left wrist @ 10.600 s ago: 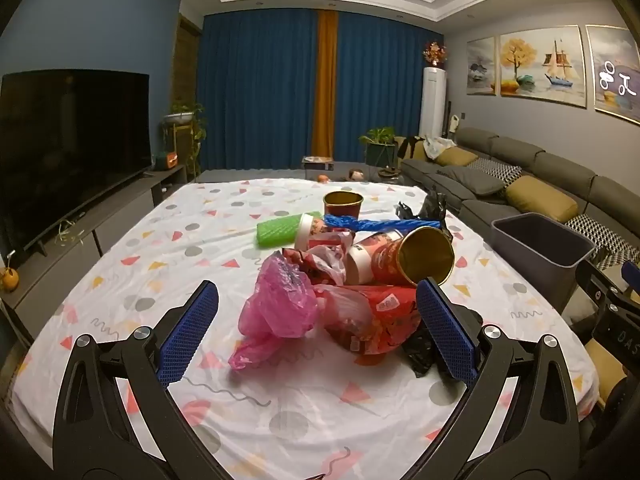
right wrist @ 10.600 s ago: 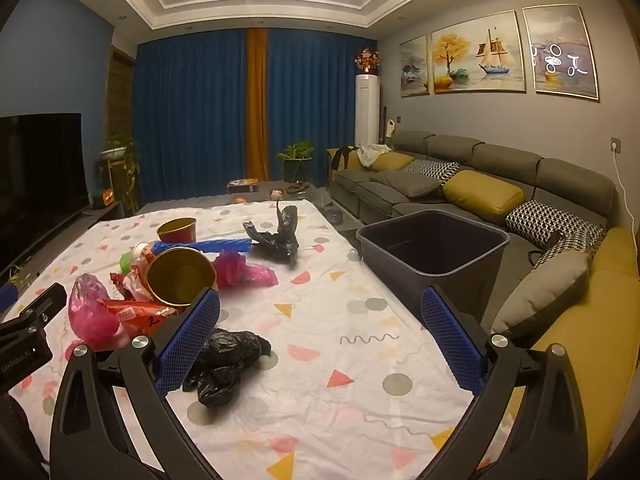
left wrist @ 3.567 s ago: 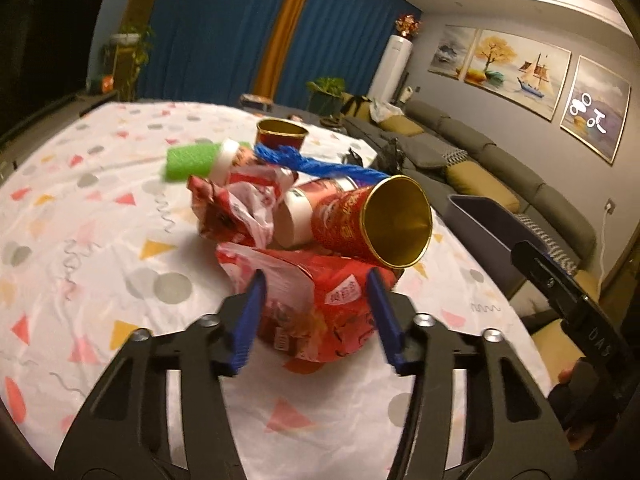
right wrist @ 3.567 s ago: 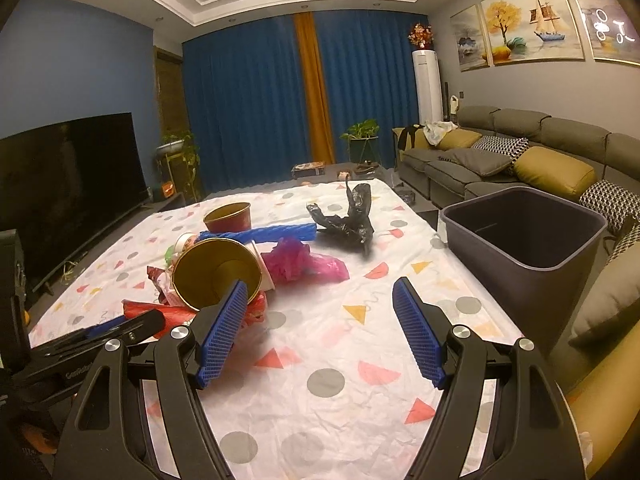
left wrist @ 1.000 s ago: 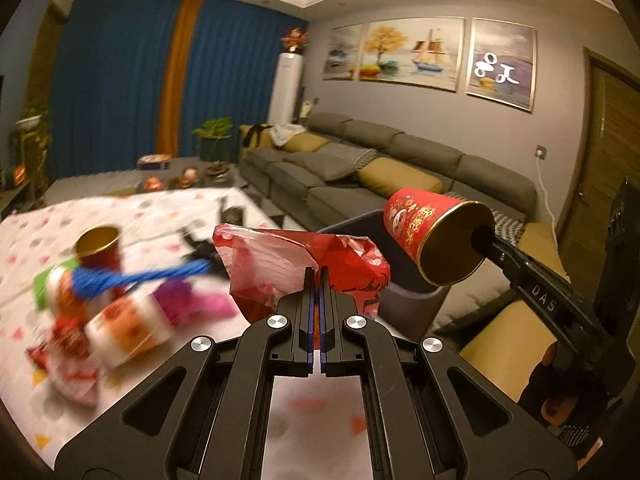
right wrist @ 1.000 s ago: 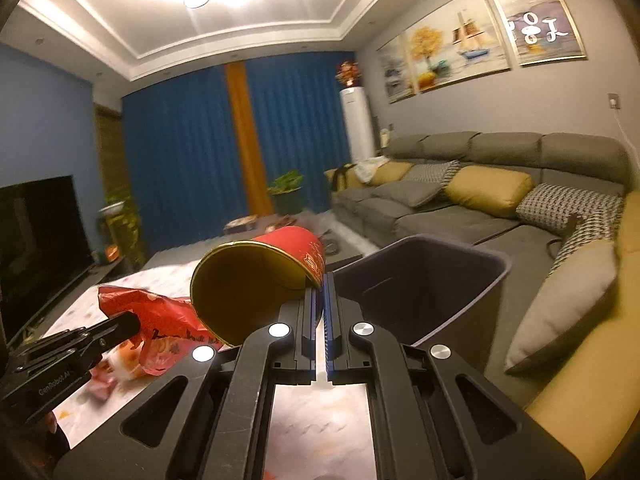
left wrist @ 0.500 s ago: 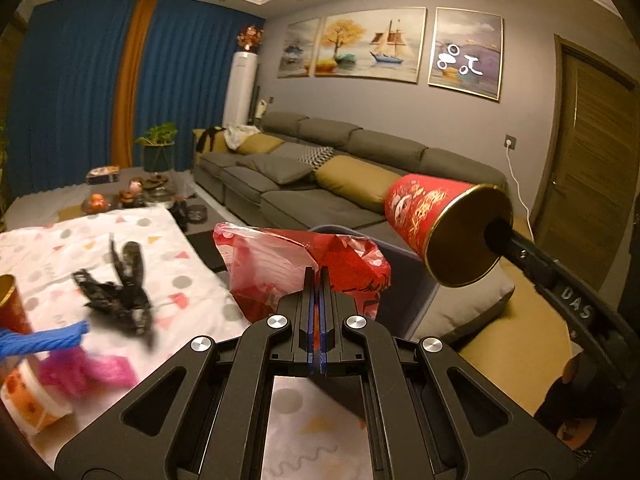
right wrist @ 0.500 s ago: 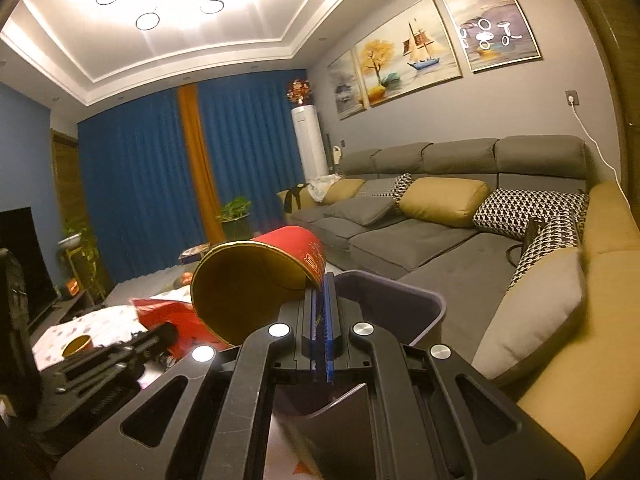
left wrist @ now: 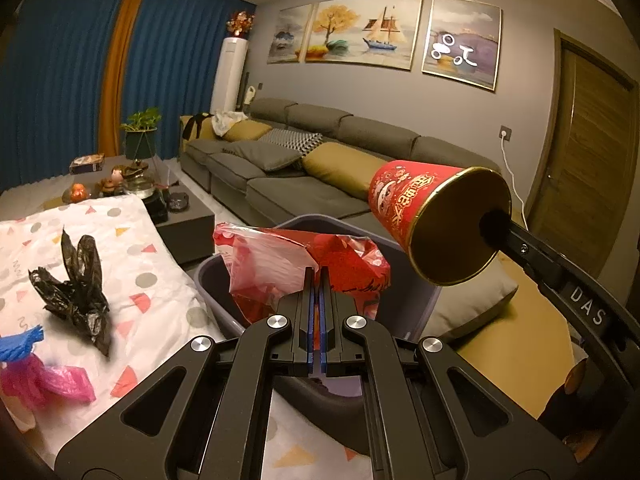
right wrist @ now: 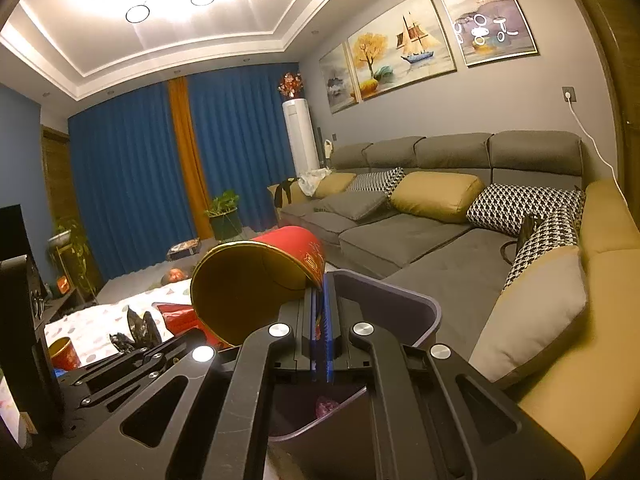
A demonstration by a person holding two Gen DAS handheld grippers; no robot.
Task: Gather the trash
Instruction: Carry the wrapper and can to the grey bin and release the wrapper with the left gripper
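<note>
My left gripper (left wrist: 317, 276) is shut on a crumpled red snack bag (left wrist: 304, 268) and holds it over the near rim of the dark grey trash bin (left wrist: 412, 300). My right gripper (right wrist: 321, 284) is shut on the rim of a red paper cup with a gold inside (right wrist: 256, 280); it also shows in the left wrist view (left wrist: 432, 220), held above the bin (right wrist: 404, 304). A pink scrap (right wrist: 328, 406) lies inside the bin. On the table remain a black bag (left wrist: 76, 300), a pink bag (left wrist: 56, 384), a blue item (left wrist: 20, 342) and a second red cup (right wrist: 64, 354).
The table with the patterned white cloth (left wrist: 160, 292) ends just left of the bin. A grey sofa with yellow and checked cushions (right wrist: 440, 196) runs behind and right of the bin. A low coffee table (left wrist: 176, 216) stands beyond the table.
Both grippers have swung further right with their loads, from beside the table to over the bin. The bin now fills the space under both grippers.
</note>
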